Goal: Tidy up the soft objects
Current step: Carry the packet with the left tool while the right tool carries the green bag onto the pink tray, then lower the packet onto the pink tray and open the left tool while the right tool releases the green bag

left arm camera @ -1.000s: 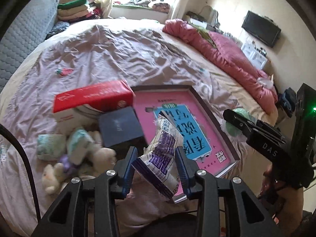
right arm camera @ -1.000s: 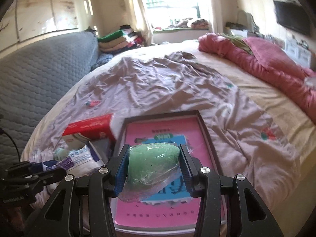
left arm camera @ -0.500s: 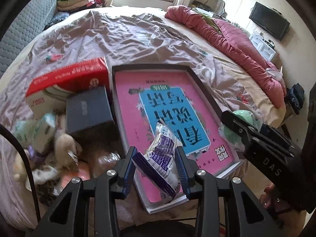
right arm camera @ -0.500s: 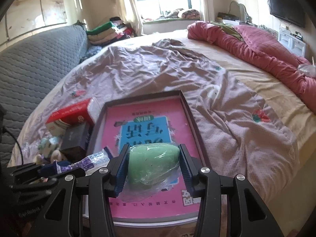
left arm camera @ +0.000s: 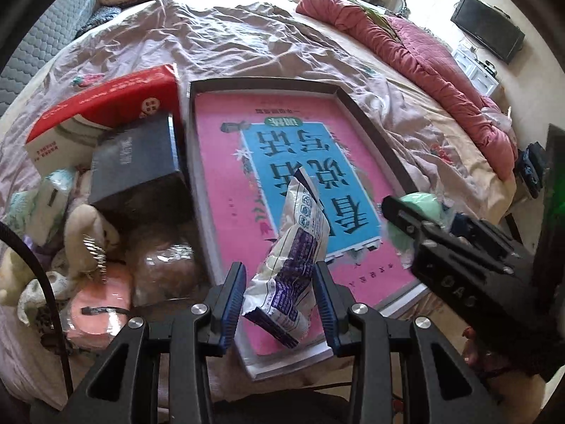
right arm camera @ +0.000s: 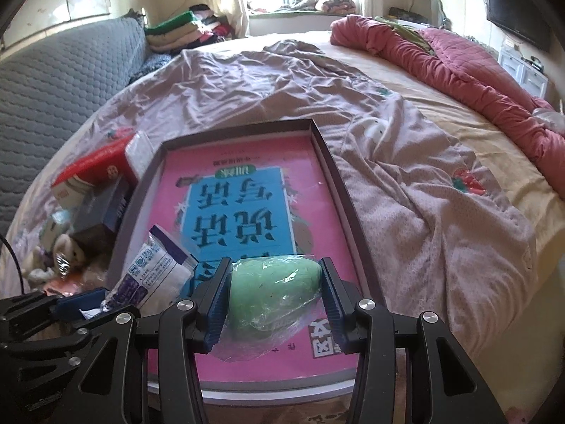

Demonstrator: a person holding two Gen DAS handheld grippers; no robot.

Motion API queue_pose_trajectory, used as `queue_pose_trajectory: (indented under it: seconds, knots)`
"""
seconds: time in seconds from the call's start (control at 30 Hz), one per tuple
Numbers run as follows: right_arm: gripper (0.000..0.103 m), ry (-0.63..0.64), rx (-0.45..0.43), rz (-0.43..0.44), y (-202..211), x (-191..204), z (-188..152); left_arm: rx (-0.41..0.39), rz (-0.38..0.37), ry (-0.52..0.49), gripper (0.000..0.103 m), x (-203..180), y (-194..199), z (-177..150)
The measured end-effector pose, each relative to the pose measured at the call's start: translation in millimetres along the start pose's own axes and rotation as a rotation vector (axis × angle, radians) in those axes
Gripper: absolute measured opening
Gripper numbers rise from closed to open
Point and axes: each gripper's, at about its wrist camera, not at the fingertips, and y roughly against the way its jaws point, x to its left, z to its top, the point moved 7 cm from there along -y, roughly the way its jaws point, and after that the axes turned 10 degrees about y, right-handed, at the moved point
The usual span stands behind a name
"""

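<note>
Since a second ago both tongs have come lower, and the pink-bottomed tray (left arm camera: pixel 197 190) now fills more of each view. The left tongs (left arm camera: pixel 279 302) grip a white and purple snack packet (left arm camera: pixel 293 265) over the tray's near end. The right tongs (right arm camera: pixel 274 300) clamp a green plastic-wrapped lump (right arm camera: pixel 273 291) there. The right tongs' body reads "DAS".

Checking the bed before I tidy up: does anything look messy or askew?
Yes. Left of the pink tray, a red box and a dark box lie tilted on a jumble of plush toys and packets.
</note>
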Motion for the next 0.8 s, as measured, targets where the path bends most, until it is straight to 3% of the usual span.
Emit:
queue_pose_trajectory:
  seconds: [0.37,0.57,0.8]
  knots:
    - [0.05,-0.007,0.036,-0.005,-13.8,-2.7,-12.2,0.013,-0.034,0.025,0.039,-4.6,-5.9,0.6]
    - [0.051,-0.004,0.056,-0.015,-18.1,-2.4,-15.6,0.025,-0.001,0.005,0.048,-5.2,-8.9,-2.3]
    - [0.052,-0.006,0.066,-0.051,-17.6,-7.2,-16.8,0.034,0.026,0.008,0.05,2.1,-9.0,-3.8]
